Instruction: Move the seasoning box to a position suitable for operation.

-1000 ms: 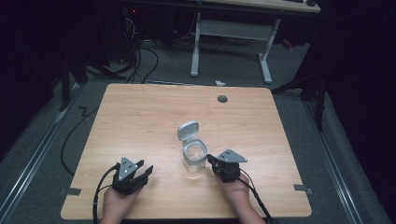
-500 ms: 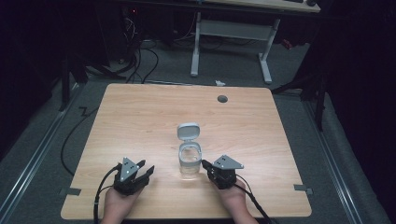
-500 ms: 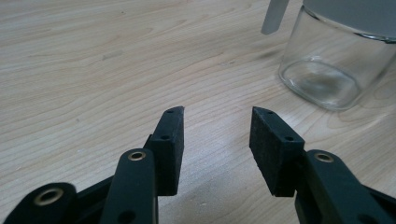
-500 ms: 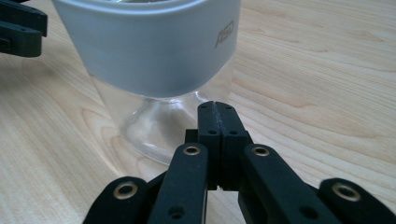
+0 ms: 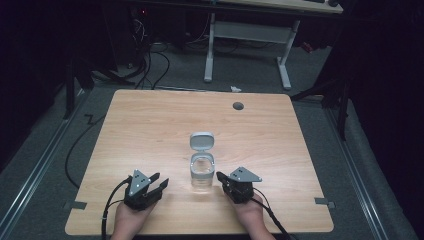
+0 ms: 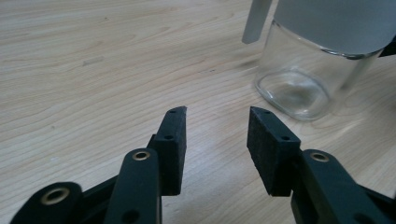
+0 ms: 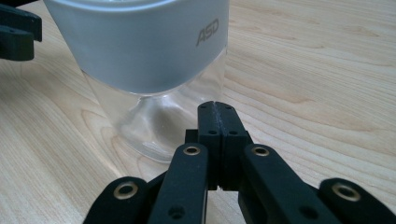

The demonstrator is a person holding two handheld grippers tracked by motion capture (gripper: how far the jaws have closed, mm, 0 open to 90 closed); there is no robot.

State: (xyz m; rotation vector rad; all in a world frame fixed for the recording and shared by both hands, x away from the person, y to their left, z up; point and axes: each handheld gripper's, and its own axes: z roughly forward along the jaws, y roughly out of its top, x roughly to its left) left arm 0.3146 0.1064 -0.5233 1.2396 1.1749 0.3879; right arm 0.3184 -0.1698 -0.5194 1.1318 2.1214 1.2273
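Clear glass jar [image 5: 202, 173] stands upright at lower centre of the high view on the wooden table [image 5: 150, 130], its grey flip lid [image 5: 202, 140] open and tilted back. Left gripper [image 5: 159, 182], lower left of the jar: 2 jaws spread, nothing between them. Right gripper [image 5: 220, 176], just beside the jar at lower right: jaws pressed together, empty. Jar band reads "ASD" [image 7: 207, 31].

**Black grippers, grey plates, bare hands**

The left gripper [image 5: 159, 184] and the right gripper [image 5: 220, 177] are made of black parts. A grey three-cornered plate is carried on top of each one. A black cable is seen trailing back from each. Flat black pads [image 6: 173, 140] with small holes are fixed to the jaws. Shiny metal rings are set in the black links. No sleeves are seen on the forearms.
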